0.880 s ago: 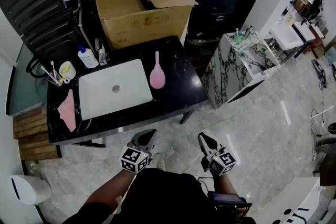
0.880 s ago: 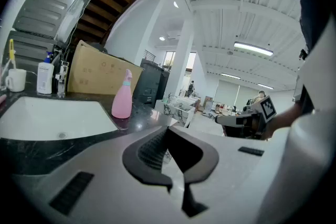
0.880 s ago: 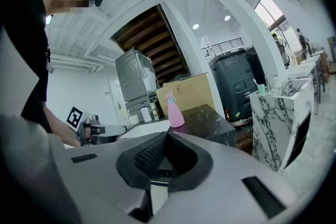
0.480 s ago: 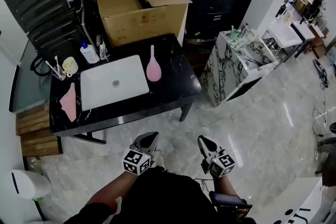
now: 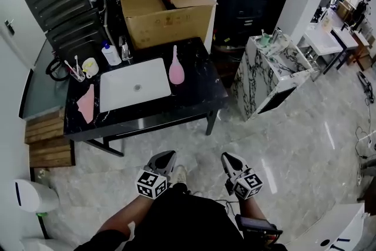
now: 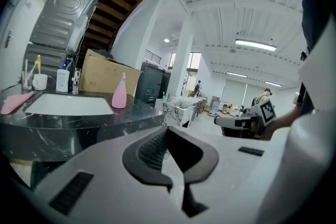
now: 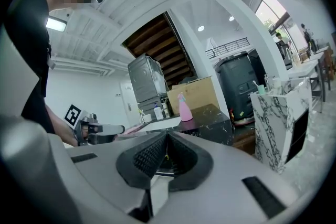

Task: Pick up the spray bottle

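The pink spray bottle (image 5: 176, 68) stands upright on the black marble table (image 5: 197, 100), just right of a white tray (image 5: 135, 84). It also shows far ahead in the left gripper view as the same pink spray bottle (image 6: 119, 92), and in the right gripper view (image 7: 185, 108). My left gripper (image 5: 164, 159) and right gripper (image 5: 229, 160) hang low over the floor, well short of the table, side by side. Both are shut with nothing between their jaws: left gripper (image 6: 167, 129), right gripper (image 7: 167, 136).
An open cardboard box (image 5: 167, 6) stands behind the table. A white bottle (image 5: 110, 54), a cup of toothbrushes (image 5: 88, 67) and a pink cloth (image 5: 87, 104) occupy the table's left part. A marble-patterned cabinet (image 5: 267, 73) stands to the right, a white bin (image 5: 32, 196) at lower left.
In the head view the table and its things have shifted up and to the right and look a little smaller. Both grippers keep their place at the bottom, still shut.
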### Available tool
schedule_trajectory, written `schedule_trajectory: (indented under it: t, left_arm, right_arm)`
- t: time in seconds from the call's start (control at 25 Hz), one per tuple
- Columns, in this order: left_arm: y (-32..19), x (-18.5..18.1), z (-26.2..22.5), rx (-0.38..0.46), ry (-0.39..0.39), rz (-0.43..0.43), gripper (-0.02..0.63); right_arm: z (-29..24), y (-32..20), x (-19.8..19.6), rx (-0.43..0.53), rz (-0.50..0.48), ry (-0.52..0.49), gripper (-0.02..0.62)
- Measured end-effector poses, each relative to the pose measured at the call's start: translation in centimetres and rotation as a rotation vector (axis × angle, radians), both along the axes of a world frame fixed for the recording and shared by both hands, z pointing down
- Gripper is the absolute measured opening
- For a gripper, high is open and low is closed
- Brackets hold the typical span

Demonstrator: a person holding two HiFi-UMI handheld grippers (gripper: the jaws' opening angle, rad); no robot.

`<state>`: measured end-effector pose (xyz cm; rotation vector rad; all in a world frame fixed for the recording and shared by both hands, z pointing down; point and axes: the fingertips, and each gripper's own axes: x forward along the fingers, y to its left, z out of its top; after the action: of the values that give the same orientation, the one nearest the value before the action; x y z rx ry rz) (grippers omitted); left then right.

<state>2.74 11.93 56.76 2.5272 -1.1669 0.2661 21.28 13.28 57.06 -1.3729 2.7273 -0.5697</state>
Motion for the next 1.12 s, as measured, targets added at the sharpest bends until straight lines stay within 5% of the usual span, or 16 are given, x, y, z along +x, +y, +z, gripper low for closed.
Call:
schedule_trajectory:
  t: [0.64, 1.12]
  left_arm:
    - [2.2, -1.7, -1.3, 0.020, -0.029, -0.043, 0.008]
    - [-4.9, -5.1, -1.1, 0.029, 0.006, 0.000, 0.008]
  right_arm:
    - [0.8, 1.2, 0.1, -0.021, -0.005, 0.009, 0.028]
    - [1.0, -5.1, -3.0, -0.032, 0.056, 0.050, 0.027]
